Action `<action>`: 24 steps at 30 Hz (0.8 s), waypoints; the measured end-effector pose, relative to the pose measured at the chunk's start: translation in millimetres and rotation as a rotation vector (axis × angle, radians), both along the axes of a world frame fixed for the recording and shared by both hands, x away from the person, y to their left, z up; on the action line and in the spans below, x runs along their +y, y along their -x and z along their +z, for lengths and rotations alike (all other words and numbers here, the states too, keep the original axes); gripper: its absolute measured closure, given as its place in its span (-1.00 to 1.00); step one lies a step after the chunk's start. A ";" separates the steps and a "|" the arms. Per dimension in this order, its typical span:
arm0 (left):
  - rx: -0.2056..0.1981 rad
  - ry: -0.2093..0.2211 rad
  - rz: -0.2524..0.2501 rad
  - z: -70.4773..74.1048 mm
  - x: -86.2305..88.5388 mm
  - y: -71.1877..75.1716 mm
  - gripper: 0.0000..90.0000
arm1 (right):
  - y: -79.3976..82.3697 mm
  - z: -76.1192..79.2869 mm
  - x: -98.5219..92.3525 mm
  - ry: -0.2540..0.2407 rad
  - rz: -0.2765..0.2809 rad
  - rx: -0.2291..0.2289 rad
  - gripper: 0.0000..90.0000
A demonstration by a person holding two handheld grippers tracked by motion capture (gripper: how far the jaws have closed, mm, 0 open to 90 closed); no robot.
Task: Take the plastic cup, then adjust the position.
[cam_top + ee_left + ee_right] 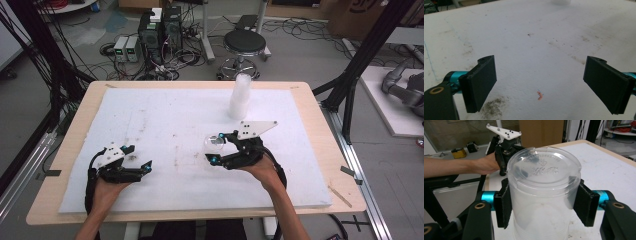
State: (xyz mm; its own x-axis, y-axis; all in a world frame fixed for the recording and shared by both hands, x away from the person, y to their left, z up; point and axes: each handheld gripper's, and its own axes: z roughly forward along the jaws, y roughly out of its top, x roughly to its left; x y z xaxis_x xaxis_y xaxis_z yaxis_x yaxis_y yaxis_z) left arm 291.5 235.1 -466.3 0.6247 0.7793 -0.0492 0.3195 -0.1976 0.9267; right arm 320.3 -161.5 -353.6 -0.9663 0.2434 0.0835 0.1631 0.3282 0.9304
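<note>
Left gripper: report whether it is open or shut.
Open. The left gripper has its jaws spread wide over the bare white mat, nothing between them.

1. The white foam mat [165, 115] lies bare between and beyond your two hands, so you could pass freely there.
2. A tall stack of translucent plastic cups [240, 97] stands upright at the far centre, blocking that lane.

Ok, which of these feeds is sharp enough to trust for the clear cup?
Right gripper view: the clear cup sits sharp between the jaws, embossing readable. High view: soft and coarse, cup a faint glint at the right gripper. Left gripper view: only foam pad, fairly crisp.
</note>
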 end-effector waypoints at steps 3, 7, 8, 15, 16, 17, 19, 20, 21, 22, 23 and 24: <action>0.001 0.006 0.005 -0.1 0.3 0.1 -0.75 | -1.4 -2.1 0.3 0.000 -0.002 -0.012 -0.12; 0.000 0.008 0.004 0.0 0.6 0.2 -0.75 | -1.5 -2.2 -1.3 -0.005 -0.007 -0.003 -0.12; 0.001 0.009 0.003 0.1 0.6 0.2 -0.75 | -1.4 -1.9 -2.0 -0.006 -0.009 0.000 -0.12; 0.000 0.019 0.000 0.2 1.9 0.2 -0.75 | -2.4 0.0 -4.3 -0.017 -0.009 -0.005 -0.12; -0.001 0.024 -0.001 0.2 2.1 0.2 -0.75 | -2.4 0.0 -4.3 -0.017 -0.009 -0.005 -0.12; -0.001 0.028 -0.007 0.4 2.9 0.1 -0.75 | -2.6 0.6 -4.4 -0.022 -0.006 -0.006 -0.12; -0.005 0.034 -0.015 0.9 4.0 0.2 -0.75 | -2.8 1.1 -4.6 -0.024 -0.004 -0.008 -0.12; -0.016 0.036 -0.025 2.2 4.6 0.5 -0.75 | -2.8 1.3 -4.7 -0.025 -0.003 -0.008 -0.12; -0.023 0.039 -0.034 3.5 5.3 0.7 -0.75 | -2.6 1.6 -4.9 -0.025 0.000 -0.005 -0.12; -0.030 0.046 -0.044 6.0 6.2 0.8 -0.75 | -2.5 1.7 -4.9 -0.028 0.001 -0.004 -0.12; -0.038 0.053 -0.057 9.3 7.4 1.1 -0.75 | -2.7 2.0 -5.5 -0.028 0.000 -0.008 -0.12; -0.038 0.053 -0.057 9.3 7.4 1.1 -0.75 | -2.7 2.4 -6.0 -0.031 0.001 -0.004 -0.12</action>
